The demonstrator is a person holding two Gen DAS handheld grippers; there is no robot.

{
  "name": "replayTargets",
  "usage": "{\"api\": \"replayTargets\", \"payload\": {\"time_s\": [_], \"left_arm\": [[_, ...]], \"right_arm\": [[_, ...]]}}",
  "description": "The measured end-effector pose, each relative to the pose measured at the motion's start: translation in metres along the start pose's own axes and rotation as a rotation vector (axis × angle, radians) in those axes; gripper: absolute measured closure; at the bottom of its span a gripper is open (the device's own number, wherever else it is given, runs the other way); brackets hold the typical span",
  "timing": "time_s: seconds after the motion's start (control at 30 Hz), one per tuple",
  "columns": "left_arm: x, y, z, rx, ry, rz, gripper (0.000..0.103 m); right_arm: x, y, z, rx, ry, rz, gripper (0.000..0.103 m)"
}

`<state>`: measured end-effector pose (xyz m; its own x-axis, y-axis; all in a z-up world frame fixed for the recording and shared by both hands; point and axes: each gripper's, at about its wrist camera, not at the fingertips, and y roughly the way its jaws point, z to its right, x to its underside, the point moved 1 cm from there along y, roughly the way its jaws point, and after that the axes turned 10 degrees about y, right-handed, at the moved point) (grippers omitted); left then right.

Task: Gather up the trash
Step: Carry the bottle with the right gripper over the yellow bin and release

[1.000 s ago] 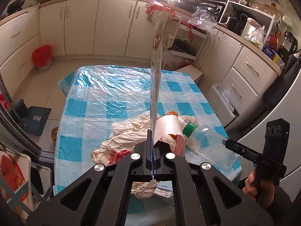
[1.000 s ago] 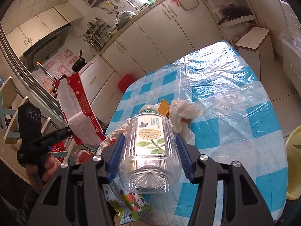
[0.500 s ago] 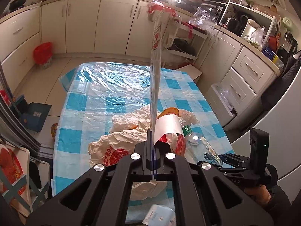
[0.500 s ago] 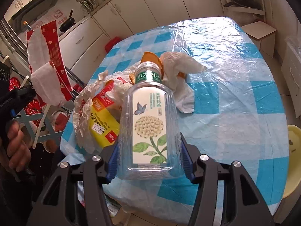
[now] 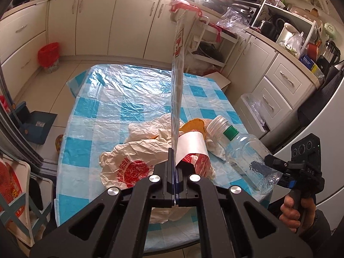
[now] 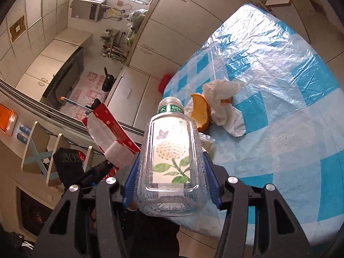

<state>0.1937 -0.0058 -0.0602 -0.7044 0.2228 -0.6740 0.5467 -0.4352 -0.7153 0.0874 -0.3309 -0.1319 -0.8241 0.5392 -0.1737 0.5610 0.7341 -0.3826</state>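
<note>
My left gripper (image 5: 175, 167) is shut on a red and white wrapper (image 5: 177, 81) that stands up edge-on in front of the camera; the wrapper also shows in the right wrist view (image 6: 109, 137). My right gripper (image 6: 169, 172) is shut on a clear plastic bottle (image 6: 169, 154) with a flower label and green neck band, held above the table's near edge; the bottle also shows in the left wrist view (image 5: 243, 152). On the blue checked table (image 5: 111, 107) lie a white plastic bag with red print (image 5: 129, 163), an orange peel (image 6: 201, 112) and crumpled white tissue (image 6: 223, 99).
White kitchen cabinets (image 5: 96, 21) ring the room. A red bin (image 5: 48, 56) stands on the floor at the far left. A blue dustpan (image 5: 32, 124) lies left of the table. A drawer unit (image 5: 277, 90) stands to the right. A folding chair (image 6: 40, 150) is beside the left gripper.
My right gripper has lifted and tilted the bottle so its neck points up and away, above the table's edge. My left gripper holds the wrapper in about the same place.
</note>
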Motion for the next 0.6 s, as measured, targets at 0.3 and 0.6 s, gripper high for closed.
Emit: {"api": "replayTargets", "payload": {"time_s": [0.3, 0.6], "left_arm": [[-0.013, 0.003, 0.044, 0.099, 0.058, 0.009, 0.102], [-0.029, 0.057, 0.159, 0.318, 0.181, -0.061, 0.102]], "right_arm": [[-0.019, -0.072, 0.000, 0.096, -0.015, 0.164, 0.048], [-0.039, -0.165, 0.078, 0.537, 0.134, 0.291, 0.048]]}}
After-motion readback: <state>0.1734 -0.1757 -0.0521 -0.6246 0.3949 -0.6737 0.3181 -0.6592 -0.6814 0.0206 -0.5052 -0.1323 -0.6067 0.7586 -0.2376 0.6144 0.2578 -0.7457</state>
